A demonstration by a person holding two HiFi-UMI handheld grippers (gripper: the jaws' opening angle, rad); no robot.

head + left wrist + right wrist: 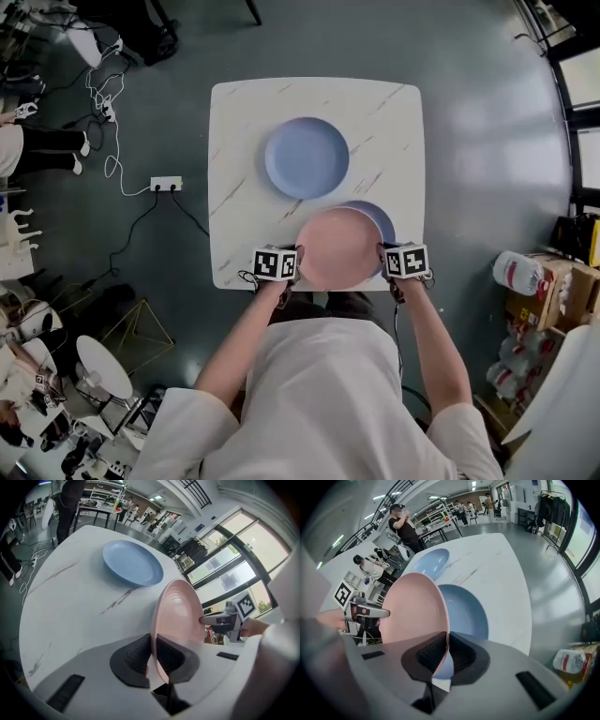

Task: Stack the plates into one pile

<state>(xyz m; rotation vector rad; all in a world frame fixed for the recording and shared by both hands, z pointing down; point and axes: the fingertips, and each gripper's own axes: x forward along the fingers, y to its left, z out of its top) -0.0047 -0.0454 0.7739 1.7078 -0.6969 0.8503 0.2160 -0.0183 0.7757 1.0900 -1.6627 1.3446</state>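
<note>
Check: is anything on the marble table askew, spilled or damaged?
Nothing spilled or broken. The round pink plate, clamped at opposite rims by the left hand-held gripper and right hand-held gripper, is off-centre over the nearer round blue plate, whose rim shows on the right. The farther round blue plate lies flat.

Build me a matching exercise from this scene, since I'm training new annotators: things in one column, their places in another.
Things: 1 pink plate; 2 far blue plate; 3 near blue plate; 4 power strip.
Places: A on the floor beside the table; B lying uncovered on the table; C held at opposite rims by left gripper and right gripper; D partly under the pink plate.
Pairs: 1-C, 2-B, 3-D, 4-A.
</note>
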